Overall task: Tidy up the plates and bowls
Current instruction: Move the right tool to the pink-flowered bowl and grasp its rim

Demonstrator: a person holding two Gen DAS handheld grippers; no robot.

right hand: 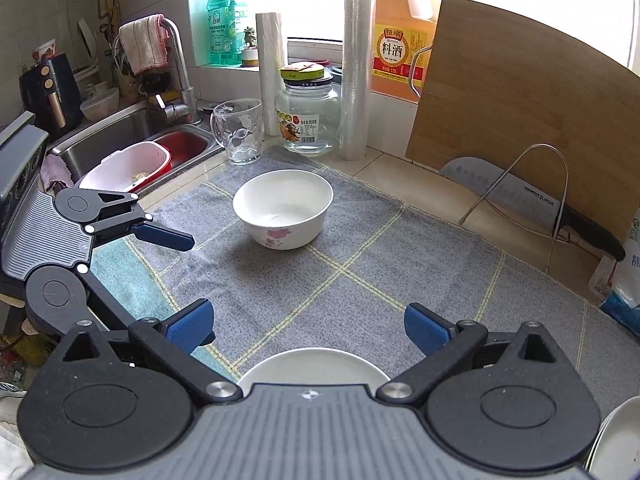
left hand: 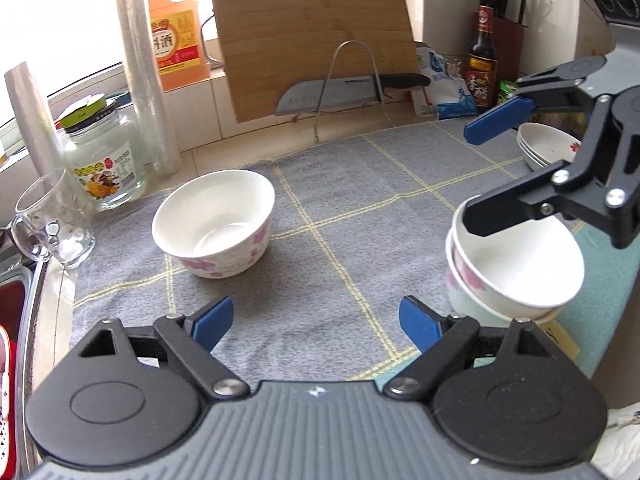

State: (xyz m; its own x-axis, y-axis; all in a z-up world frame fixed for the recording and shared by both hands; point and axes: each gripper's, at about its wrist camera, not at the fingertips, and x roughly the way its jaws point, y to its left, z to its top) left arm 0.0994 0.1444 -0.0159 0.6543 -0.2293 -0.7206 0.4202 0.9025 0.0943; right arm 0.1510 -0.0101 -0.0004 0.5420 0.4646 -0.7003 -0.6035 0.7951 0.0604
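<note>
A white bowl with pink flowers (left hand: 214, 224) (right hand: 284, 208) stands alone on the grey checked cloth (left hand: 360, 208). My left gripper (left hand: 314, 320) (right hand: 192, 284) is open on the near side of that bowl, nothing between its fingers. At the right of the left wrist view stands a stack of flowered bowls (left hand: 516, 272). My right gripper (left hand: 474, 176) (right hand: 308, 324) hangs over it, jaws wide apart, pads off the rim. In the right wrist view the top bowl (right hand: 312, 368) shows just below the fingers. A stack of shallow white dishes (left hand: 548, 144) (right hand: 616, 440) sits behind the right gripper.
A glass mug (right hand: 238, 132), a glass jar (right hand: 306, 116) and two film rolls stand along the cloth's far-left edge. A cutting board (left hand: 312, 36) and a knife (left hand: 348, 92) lean on a wire rack at the back. The sink (right hand: 132, 148) with a red basin lies left.
</note>
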